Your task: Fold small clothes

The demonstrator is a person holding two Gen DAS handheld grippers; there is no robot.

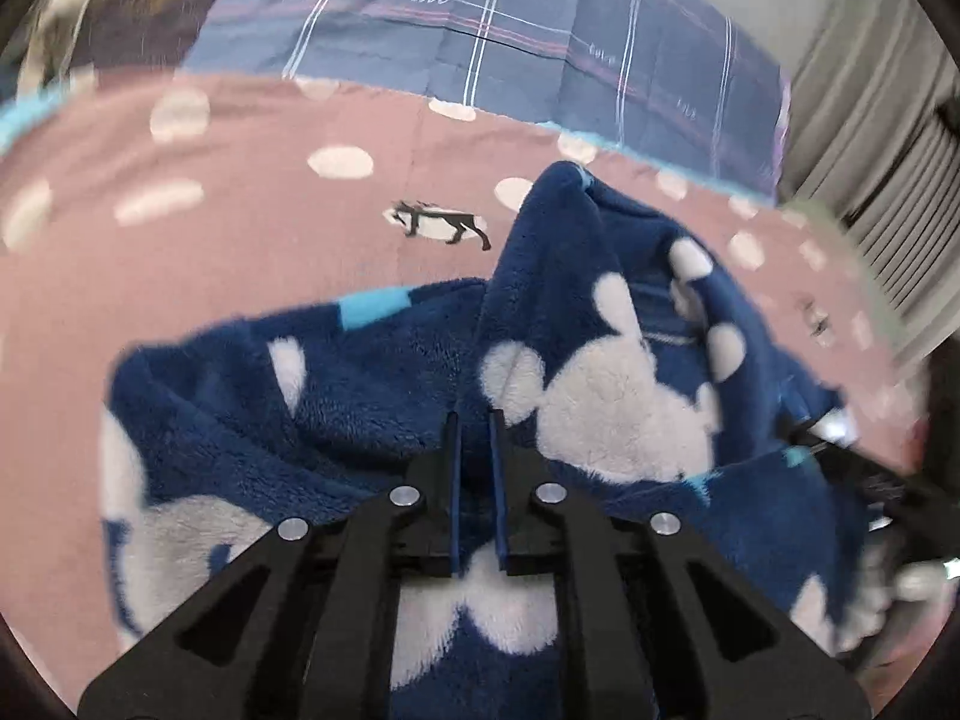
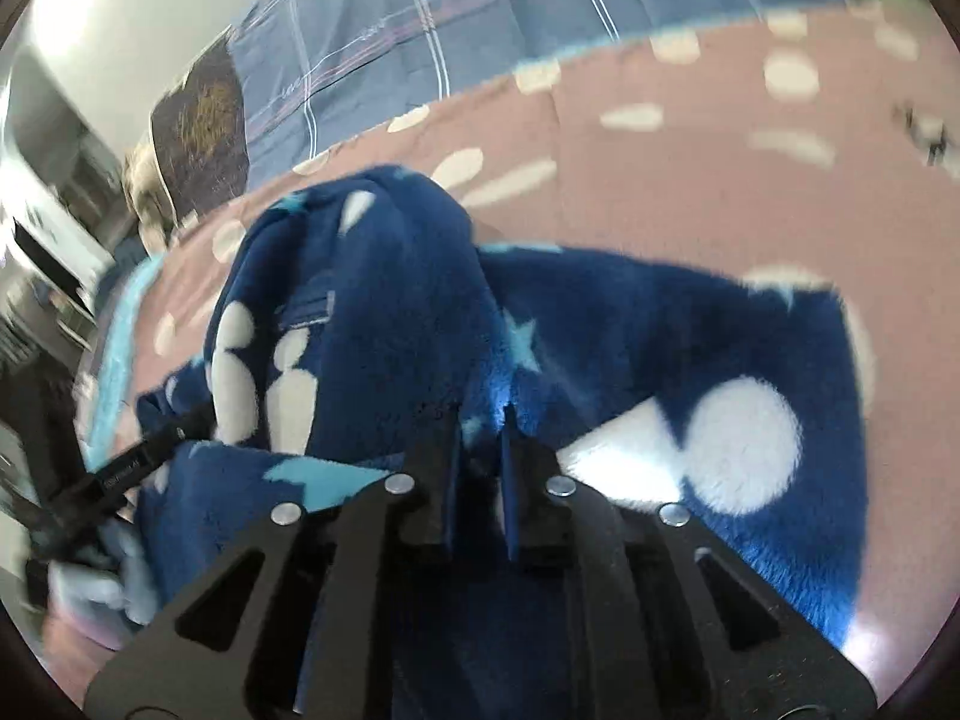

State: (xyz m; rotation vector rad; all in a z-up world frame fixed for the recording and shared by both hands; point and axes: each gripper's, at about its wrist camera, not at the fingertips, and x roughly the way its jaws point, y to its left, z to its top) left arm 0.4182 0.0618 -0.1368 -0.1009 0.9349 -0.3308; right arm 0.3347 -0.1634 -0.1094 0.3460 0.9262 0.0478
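Observation:
A dark blue fleece garment (image 1: 372, 384) with white cartoon shapes and light blue stars lies bunched on the pink bedspread (image 1: 210, 276). My left gripper (image 1: 474, 420) is shut on a fold of the fleece near its middle, its fingers nearly together with the pile pinched between them. In the right wrist view the same garment (image 2: 648, 330) rises in a hump ahead. There my right gripper (image 2: 483, 414) is shut on a raised fold too. Each view shows the other gripper's black tip at the garment's edge, the right gripper's (image 1: 804, 435) and the left gripper's (image 2: 192, 420).
The pink spread has white dots, a small deer print (image 1: 441, 222) and a light blue border. Behind it lies a blue plaid quilt (image 1: 510, 30) and a dark brown cushion (image 2: 201, 126). Grey curtains (image 1: 888, 192) hang at the bedside.

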